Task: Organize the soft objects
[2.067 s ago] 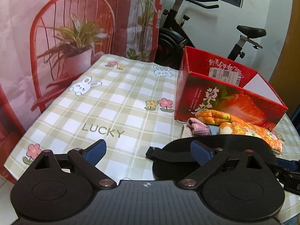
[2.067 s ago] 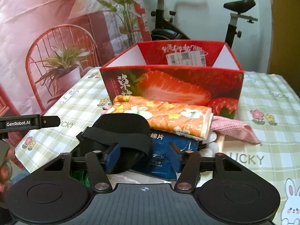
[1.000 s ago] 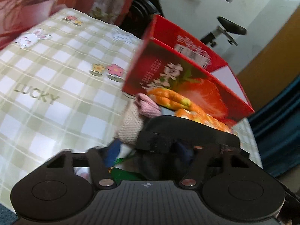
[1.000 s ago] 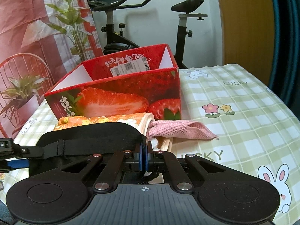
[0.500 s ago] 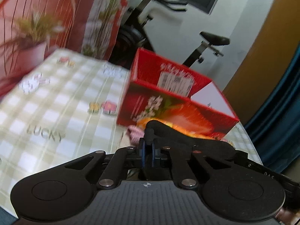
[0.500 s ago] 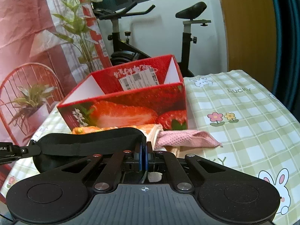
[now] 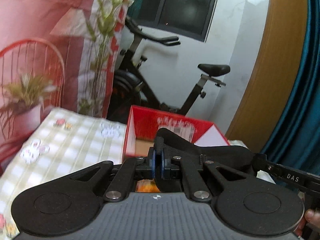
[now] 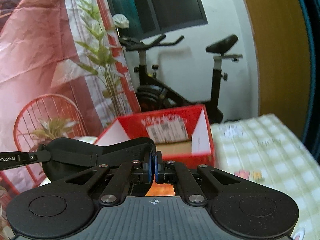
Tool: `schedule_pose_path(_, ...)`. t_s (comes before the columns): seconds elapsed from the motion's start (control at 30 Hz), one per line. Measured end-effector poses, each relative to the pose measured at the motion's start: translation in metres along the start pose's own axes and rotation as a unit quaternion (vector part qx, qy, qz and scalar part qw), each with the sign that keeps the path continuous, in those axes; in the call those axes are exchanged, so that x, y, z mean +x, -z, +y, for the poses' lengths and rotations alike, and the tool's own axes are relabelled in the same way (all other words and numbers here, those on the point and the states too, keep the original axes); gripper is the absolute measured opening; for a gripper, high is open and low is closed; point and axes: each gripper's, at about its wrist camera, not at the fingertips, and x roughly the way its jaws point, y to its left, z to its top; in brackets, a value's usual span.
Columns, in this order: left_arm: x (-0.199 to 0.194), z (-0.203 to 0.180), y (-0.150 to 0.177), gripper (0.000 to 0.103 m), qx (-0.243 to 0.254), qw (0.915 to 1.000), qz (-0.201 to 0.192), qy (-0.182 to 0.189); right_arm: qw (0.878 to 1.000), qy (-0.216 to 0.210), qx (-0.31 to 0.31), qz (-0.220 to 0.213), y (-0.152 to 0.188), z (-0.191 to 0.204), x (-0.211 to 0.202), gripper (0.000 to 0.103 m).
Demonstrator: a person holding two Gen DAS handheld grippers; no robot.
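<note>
Both grippers hold a black eye mask with an elastic strap, stretched between them in the air in front of the open red strawberry box. My left gripper is shut on one end of the black eye mask. My right gripper is shut on the other end of the mask. The box stands just ahead and below, with a bare cardboard floor. An orange cloth shows below the right gripper's fingers.
The table has a green checked cloth with rabbit and flower prints; it also shows at the right. An exercise bike stands behind the table. A red chair backdrop hangs at the left.
Both grippers have shut on the eye mask and lifted it off the pile. It is now higher and closer to the red box opening. The views tilt upward.
</note>
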Motion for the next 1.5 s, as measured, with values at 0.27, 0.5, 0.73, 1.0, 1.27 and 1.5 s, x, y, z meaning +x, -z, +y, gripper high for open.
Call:
schedule_pose_path(0.27, 0.041, -0.009, -0.040, 0.007, 0.005, 0.9998, -0.015, -0.013, 0.999, -0.002, -0.035, -0.005, -0.049, -0.009, 0.051, 0.003)
schedule_pose_path(0.5, 0.087, -0.012, -0.057, 0.007, 0.016, 0.9996, 0.010, -0.023, 0.999, 0.008, -0.029, 0.020, -0.065, -0.029, 0.100, 0.003)
schedule_pose_path(0.73, 0.127, -0.010, -0.054, 0.007, 0.032, 0.9979, 0.052, -0.023, 0.998, 0.020, -0.035, 0.055, -0.060, -0.042, 0.142, 0.003)
schedule_pose_path(1.0, 0.169, -0.005, -0.038, 0.007, 0.042, 0.9912, 0.123, -0.026, 0.992, 0.028, -0.033, 0.116, -0.039, -0.041, 0.184, 0.003)
schedule_pose_path(1.27, 0.192, 0.003, -0.024, 0.007, 0.042, 0.9831, 0.176, -0.027, 0.983, 0.040, -0.024, 0.179, -0.018, -0.035, 0.212, 0.003)
schedule_pose_path(1.5, 0.199, 0.003, -0.018, 0.007, 0.047, 0.9795, 0.194, -0.027, 0.979, 0.044, -0.023, 0.200, -0.012, -0.032, 0.222, 0.003)
